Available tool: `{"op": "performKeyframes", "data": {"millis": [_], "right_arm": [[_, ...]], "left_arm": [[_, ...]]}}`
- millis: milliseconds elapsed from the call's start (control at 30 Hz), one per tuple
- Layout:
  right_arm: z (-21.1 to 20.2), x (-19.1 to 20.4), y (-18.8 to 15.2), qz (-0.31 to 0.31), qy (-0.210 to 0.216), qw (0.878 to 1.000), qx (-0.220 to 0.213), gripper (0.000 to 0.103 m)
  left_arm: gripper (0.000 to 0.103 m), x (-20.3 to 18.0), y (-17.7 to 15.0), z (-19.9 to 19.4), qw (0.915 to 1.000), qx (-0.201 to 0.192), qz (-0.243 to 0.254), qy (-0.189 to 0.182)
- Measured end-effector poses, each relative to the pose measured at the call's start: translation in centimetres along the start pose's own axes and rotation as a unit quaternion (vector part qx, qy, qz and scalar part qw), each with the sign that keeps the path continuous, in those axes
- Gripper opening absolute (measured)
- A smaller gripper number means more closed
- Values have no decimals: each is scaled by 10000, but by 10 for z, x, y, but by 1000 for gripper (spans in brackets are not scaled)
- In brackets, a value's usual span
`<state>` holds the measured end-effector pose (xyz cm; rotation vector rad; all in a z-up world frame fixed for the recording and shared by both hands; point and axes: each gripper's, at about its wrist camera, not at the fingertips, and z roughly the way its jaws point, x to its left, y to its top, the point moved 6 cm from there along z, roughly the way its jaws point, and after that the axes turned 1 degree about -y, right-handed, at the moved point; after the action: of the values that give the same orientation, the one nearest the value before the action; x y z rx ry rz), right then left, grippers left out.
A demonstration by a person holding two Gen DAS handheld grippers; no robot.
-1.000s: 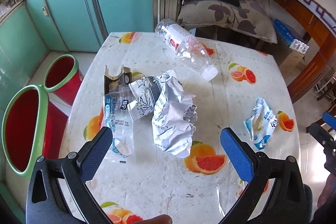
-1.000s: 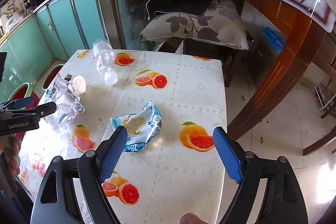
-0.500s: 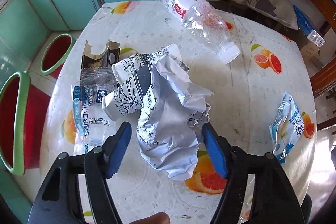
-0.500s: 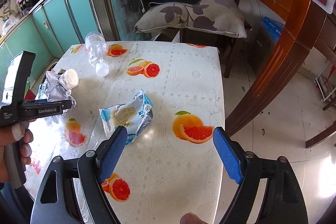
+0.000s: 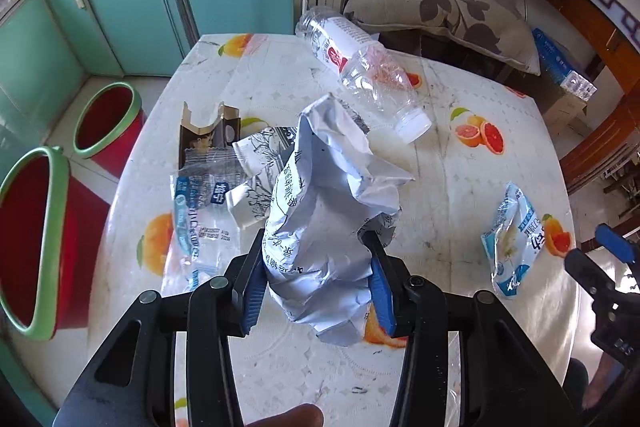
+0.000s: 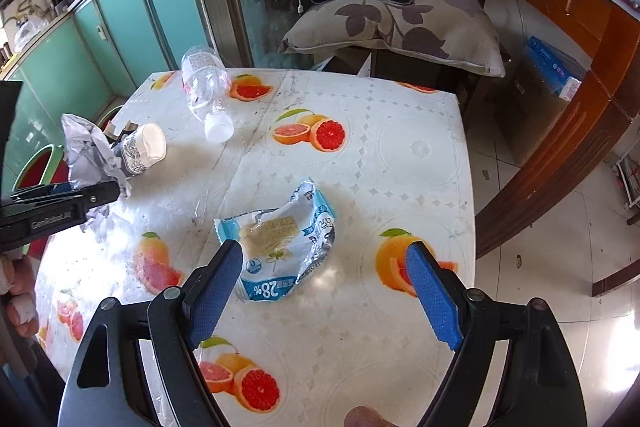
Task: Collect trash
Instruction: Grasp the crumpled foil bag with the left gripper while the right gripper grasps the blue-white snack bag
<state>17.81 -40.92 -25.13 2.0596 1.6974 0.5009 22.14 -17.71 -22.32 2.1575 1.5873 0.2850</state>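
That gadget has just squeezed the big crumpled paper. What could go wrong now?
The left gripper pinches only the lower end of the crumpled paper, so the loose wad might slip or tear out on the way to the red bin. Its trailing folds could also drag the paper cup beside it. The right gripper hangs open above the blue snack wrapper.

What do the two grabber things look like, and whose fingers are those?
Both the left gripper and the right gripper have black plastic frames, silver bolts and ribbed blue finger pads. One's side carries white lettering. The person's bare fingers show, no sleeve visible.
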Motion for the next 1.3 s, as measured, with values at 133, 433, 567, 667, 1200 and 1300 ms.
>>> {"op": "performKeyframes", "data": {"millis": [133,433,567,667,1200,1300], "right_arm": [[21,10,4,-42,44,9999,106,92],[64,34,5,-381,56,9986,366,102],[76,40,2,-603,-163,9970,455,102],[79,39,-1,-690,-269,9961,482,102],[60,44,5,-742,-338,9963,260,17],[46,49,9,-815,-339,9960,106,14]], "left_arm": [[44,12,-1,-22,9998,-155,-79,-78],[44,32,0,-56,9991,-389,-132,-89],[44,36,1,-65,9987,-476,-149,-92],[44,39,1,-68,9985,-513,-153,-79],[44,59,-8,-83,9975,-646,-297,-42],[44,65,-7,-88,9967,-720,-366,-28]]}}
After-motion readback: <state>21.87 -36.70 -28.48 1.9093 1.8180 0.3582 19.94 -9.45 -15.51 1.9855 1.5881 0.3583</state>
